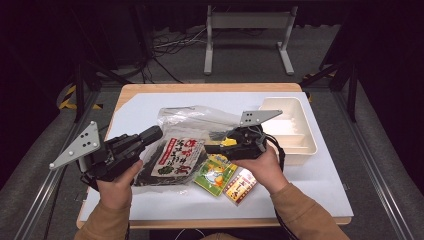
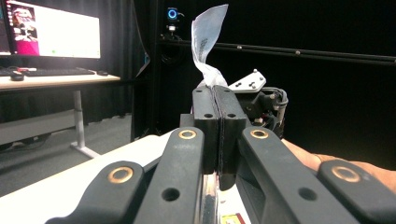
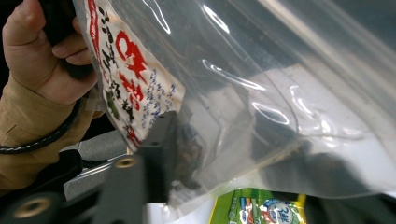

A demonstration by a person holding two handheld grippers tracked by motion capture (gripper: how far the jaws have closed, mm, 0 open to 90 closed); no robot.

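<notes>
So I'm pinching the clear bag (image 1: 192,131) mid-frame: left gripper (image 2: 218,133) clamped tight on its edge, right gripper (image 1: 212,148) gripping film too, I think. Flimsy, slippery; holding edges works best.

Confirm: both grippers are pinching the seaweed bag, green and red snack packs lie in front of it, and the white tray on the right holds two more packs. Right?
Wrong on the tray. In the high view the white tray looks empty, with no packs in it. The rest holds: left gripper and right gripper both grip the seaweed bag, with the green pack and red pack lying in front of it.
</notes>
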